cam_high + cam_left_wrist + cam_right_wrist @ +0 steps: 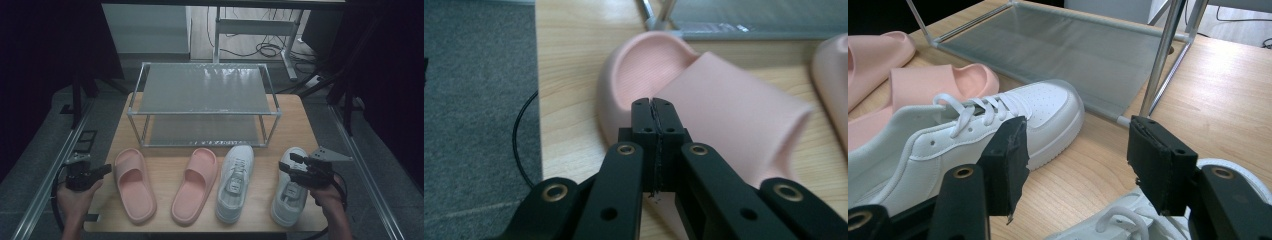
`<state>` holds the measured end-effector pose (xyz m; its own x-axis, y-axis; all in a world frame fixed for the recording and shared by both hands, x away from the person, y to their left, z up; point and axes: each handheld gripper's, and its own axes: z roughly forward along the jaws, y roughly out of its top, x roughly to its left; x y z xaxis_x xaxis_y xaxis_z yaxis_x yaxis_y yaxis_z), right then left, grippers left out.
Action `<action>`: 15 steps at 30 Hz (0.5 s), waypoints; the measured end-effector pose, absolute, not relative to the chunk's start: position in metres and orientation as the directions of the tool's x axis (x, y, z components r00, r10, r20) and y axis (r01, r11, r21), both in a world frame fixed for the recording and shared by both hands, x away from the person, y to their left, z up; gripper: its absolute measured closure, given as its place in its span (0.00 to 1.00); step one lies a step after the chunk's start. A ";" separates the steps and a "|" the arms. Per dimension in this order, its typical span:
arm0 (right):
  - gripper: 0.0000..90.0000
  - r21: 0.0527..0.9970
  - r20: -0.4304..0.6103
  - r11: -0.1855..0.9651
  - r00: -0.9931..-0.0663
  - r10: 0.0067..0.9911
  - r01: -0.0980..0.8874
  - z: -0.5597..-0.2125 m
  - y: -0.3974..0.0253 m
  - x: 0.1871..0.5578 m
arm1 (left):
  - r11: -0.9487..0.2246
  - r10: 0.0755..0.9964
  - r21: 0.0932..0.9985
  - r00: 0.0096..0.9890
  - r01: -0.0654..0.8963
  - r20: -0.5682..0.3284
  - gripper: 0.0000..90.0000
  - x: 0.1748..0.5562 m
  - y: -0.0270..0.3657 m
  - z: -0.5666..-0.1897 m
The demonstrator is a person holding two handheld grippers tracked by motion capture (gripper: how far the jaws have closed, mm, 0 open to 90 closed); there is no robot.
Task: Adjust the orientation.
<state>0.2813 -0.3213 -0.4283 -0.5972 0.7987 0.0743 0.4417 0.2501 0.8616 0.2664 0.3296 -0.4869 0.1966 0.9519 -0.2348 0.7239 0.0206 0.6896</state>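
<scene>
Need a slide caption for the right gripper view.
Open right gripper poised over a white sneaker, its pair beside it, shoe rack behind.

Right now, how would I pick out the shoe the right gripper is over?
Start at the metal two-shelf rack at the back of the wooden table; four shoes lie in a row before it. Take the white sneaker at the row's right end, under the right gripper, whose fingers stand open. Its twin lies nearer the pink slides.
</scene>
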 end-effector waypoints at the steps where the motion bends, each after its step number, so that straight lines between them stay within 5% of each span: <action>1: 0.47 0.862 0.074 0.250 -0.597 0.799 0.442 -0.428 -0.321 0.281 | 0.020 0.952 0.687 0.197 0.726 -0.235 1.00 0.267 0.331 -0.489; 15: 0.47 0.859 0.073 0.252 -0.594 0.801 0.446 -0.430 -0.322 0.282 | 0.029 0.957 0.636 0.162 0.771 -0.241 1.00 0.286 0.337 -0.513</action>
